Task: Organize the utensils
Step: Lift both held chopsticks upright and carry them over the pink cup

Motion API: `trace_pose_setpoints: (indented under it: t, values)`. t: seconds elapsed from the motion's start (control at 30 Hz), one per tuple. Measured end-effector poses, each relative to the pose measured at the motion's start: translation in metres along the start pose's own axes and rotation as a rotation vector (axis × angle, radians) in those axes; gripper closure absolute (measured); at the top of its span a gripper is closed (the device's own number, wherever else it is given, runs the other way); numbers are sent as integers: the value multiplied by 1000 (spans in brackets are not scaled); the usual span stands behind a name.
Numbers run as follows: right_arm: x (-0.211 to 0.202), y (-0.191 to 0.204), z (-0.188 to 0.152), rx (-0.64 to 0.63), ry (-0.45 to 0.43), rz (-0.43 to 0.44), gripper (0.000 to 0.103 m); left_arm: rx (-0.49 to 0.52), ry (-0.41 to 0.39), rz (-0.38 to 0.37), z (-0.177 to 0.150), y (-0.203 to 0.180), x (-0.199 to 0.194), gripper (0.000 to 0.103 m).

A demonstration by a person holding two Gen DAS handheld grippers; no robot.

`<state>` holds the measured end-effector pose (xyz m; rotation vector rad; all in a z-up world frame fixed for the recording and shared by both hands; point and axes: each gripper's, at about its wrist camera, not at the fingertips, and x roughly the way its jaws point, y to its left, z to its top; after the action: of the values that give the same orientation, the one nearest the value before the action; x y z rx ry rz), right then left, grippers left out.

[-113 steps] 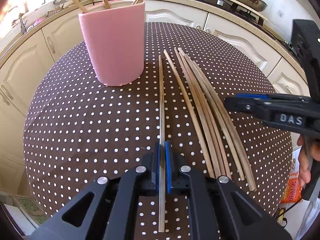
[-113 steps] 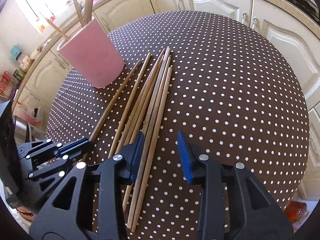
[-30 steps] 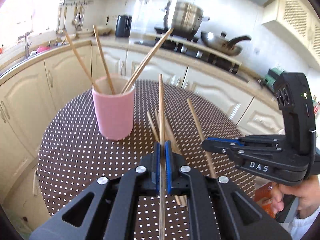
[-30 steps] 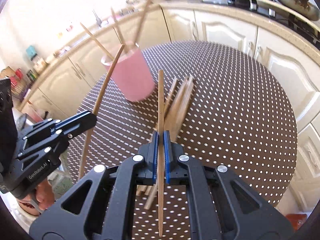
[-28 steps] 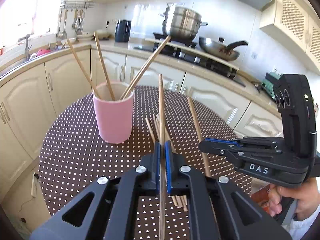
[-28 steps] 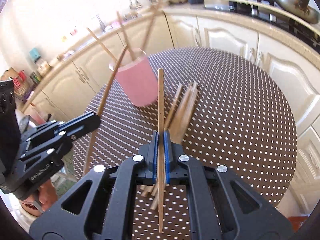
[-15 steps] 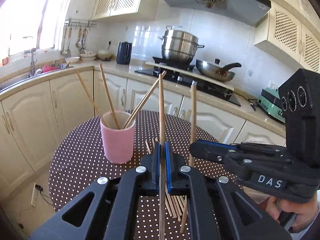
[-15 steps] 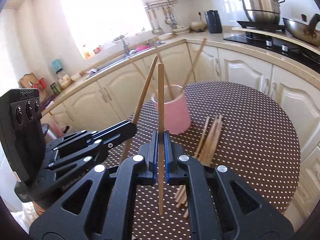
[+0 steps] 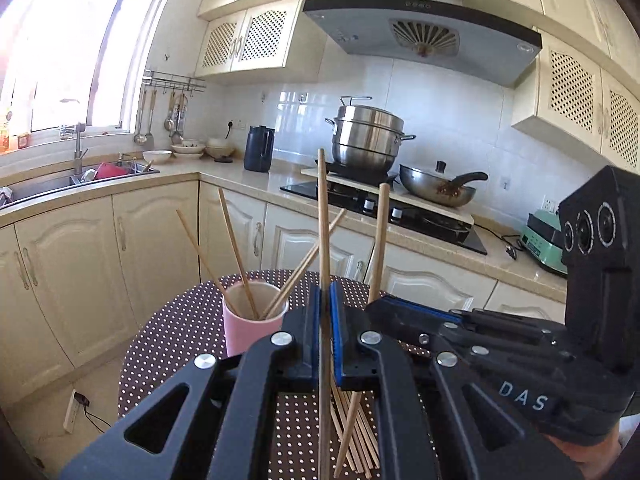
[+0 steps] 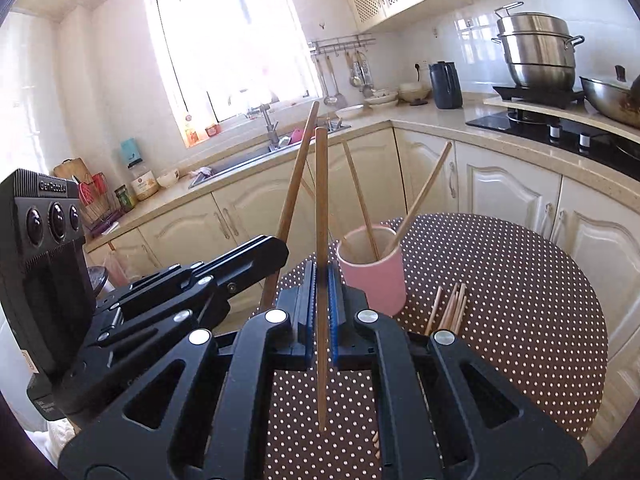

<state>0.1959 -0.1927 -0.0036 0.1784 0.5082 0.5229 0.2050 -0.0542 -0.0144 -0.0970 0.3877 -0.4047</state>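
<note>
My left gripper (image 9: 325,300) is shut on a wooden chopstick (image 9: 322,216) that stands upright between its blue pads. My right gripper (image 10: 320,280) is shut on another upright chopstick (image 10: 321,200). Both are raised well above the dotted table (image 10: 520,288). The pink cup (image 9: 244,328) (image 10: 374,276) stands on the table ahead with three chopsticks leaning in it. Several loose chopsticks (image 10: 452,308) (image 9: 356,440) lie on the cloth beside the cup. In the left wrist view the right gripper (image 9: 376,304) is close on the right with its chopstick (image 9: 380,232). The right wrist view has the left gripper (image 10: 280,246) close on the left.
Cream kitchen cabinets (image 9: 80,264) curve behind the round table. A hob with a steel pot (image 9: 368,140) and a wok (image 9: 436,186) is at the back right, a sink (image 10: 248,156) under the window at the left. A hand (image 9: 580,452) grips the right tool.
Both grippers have risen and tilted up, each with its chopstick. The table and cup have dropped lower in both views. Both grips stay as they were.
</note>
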Motion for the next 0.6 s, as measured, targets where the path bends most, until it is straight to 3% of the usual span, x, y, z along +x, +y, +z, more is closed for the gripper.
trace_pose_setpoints:
  t: [0.3,0.6]
  values:
    - [12,1,20,-13,-54,10,97,-15,-35,19,21,18,16,97]
    - [26,0,43,-33,-142,-12,97,-53,-125,10,36,41,37,97]
